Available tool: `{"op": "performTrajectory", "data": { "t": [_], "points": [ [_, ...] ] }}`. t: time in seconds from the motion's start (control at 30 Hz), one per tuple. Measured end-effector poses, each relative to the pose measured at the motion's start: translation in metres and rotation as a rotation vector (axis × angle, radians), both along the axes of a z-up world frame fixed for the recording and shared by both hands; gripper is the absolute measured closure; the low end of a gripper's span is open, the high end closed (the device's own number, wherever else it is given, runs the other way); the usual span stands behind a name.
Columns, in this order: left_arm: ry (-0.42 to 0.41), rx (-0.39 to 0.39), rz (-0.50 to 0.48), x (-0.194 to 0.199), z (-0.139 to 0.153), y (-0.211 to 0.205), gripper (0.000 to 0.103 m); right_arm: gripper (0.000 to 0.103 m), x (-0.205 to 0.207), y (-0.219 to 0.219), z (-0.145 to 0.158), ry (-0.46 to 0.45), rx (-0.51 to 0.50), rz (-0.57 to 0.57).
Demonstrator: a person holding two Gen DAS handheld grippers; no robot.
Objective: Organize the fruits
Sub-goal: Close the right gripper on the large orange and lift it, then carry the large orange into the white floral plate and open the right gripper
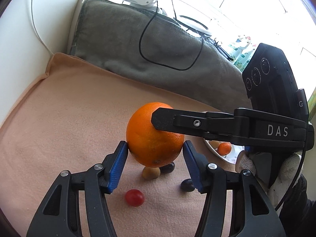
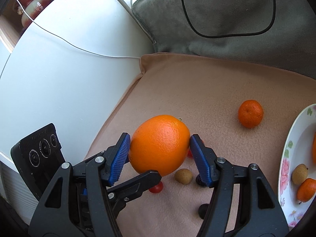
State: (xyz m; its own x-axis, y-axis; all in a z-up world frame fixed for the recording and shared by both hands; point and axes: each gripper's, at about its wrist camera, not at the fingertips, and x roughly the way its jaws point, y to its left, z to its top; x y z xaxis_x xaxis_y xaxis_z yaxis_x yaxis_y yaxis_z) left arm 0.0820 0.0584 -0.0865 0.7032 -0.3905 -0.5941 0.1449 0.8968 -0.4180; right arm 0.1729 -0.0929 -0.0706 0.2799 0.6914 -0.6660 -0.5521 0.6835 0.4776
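So the big orange is sitting right between the blue pads of the right gripper, jaws at about mid width with a pad against each flank; that one's got it clamped, I'd say. It looks lifted off the peach cloth, since it covers the small fruit lying under it.

The left gripper is around the same orange from the other direction. In its own view one pad is pressed on the skin and the other is right at the edge; honestly can't tell if there's a sliver of gap, so can't say whether it's gripping or just cupping. My guess at the reason for two tools on one fruit: it's round, heavy and slippery, so the second pair steadies it or takes it over; looks like a hand-off to me.

Off to the right gripper's right is the flowered plate, already holding a small mandarin and a longan; that's surely where everything is meant to end up.

Stuff on the cloth waiting: another mandarin ahead and right of the right gripper; a loose longan just below the orange; a cherry tomato and a dark grape down near the left gripper's fingers.

Risk-wise: two grips pulling differently could pop the orange out and send it rolling into the little ones.
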Motion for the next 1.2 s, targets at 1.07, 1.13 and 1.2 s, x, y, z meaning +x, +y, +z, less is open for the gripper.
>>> {"op": "performTrajectory", "data": {
  "t": [1.07, 1.13, 1.2],
  "points": [
    [-0.033, 0.039, -0.27, 0.01, 0.02, -0.161, 0.046, 0.037, -0.03, -0.191, 0.02, -0.046, 0.065, -0.268],
    [-0.031, 0.038, -0.282, 0.012, 0.02, -0.171, 0.046, 0.037, -0.03, -0.201, 0.02, -0.046, 0.068, -0.284],
    [-0.03, 0.041, -0.294, 0.013, 0.02, -0.18, 0.046, 0.037, -0.03, -0.211, 0.019, -0.044, 0.074, -0.299]
  ]
}}
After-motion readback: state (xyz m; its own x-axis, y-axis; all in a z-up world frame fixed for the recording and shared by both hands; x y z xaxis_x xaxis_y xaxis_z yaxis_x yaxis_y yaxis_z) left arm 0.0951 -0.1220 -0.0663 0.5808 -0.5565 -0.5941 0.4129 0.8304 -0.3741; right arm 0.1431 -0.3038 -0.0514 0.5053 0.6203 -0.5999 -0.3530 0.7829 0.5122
